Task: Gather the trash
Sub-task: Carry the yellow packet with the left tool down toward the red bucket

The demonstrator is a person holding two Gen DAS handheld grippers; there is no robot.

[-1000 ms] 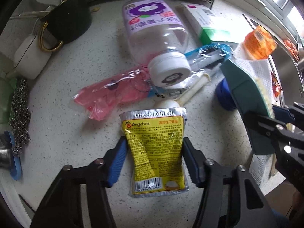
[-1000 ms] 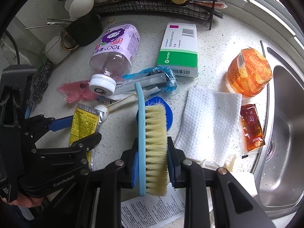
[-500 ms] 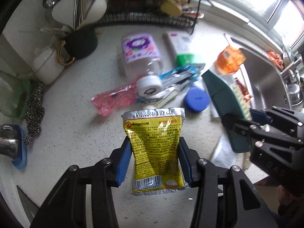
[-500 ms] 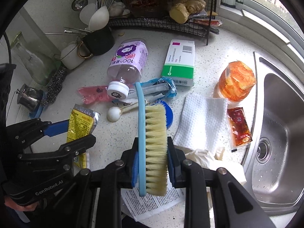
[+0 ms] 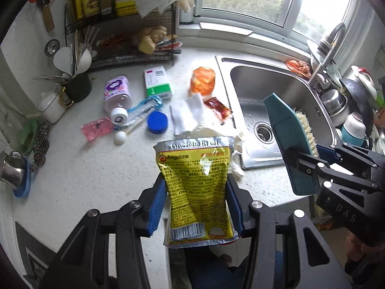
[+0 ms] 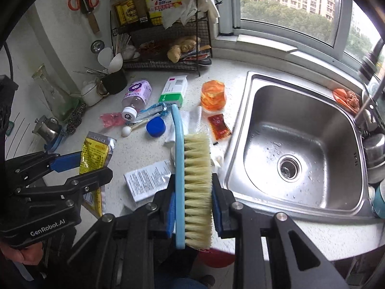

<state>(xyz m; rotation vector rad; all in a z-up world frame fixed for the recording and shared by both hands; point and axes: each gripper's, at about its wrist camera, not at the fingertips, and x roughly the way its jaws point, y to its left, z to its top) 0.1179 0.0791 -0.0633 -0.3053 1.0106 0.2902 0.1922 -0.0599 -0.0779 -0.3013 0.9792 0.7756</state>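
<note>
My left gripper [image 5: 196, 207] is shut on a yellow and silver yeast packet [image 5: 196, 180], held in the air above the counter's front edge; the same packet [image 6: 95, 151] shows at the left of the right wrist view. My right gripper [image 6: 192, 207] is shut on a blue-backed scrubbing brush [image 6: 192, 180] with pale bristles, also lifted; that brush [image 5: 288, 142] appears at the right of the left wrist view. Left on the speckled counter [image 5: 84, 168] are a pink wrapper [image 5: 96, 127], a clear bottle [image 5: 118, 96], a blue lid [image 5: 157, 122], a white tissue [image 5: 185, 115] and a red sauce sachet [image 5: 217, 108].
A steel sink [image 6: 296, 144] lies to the right with a faucet [image 5: 329, 45] behind it. A wire rack [image 6: 166, 48] stands at the back. A green and white box [image 6: 174, 91], an orange jelly cup [image 6: 213, 95], a printed leaflet [image 6: 146, 180] and a black utensil cup [image 6: 115, 79] sit on the counter.
Both grippers have risen and pulled back from the counter. The yeast packet came up off the surface in the left gripper; the brush rose with the right. Sink and window have come into view.
</note>
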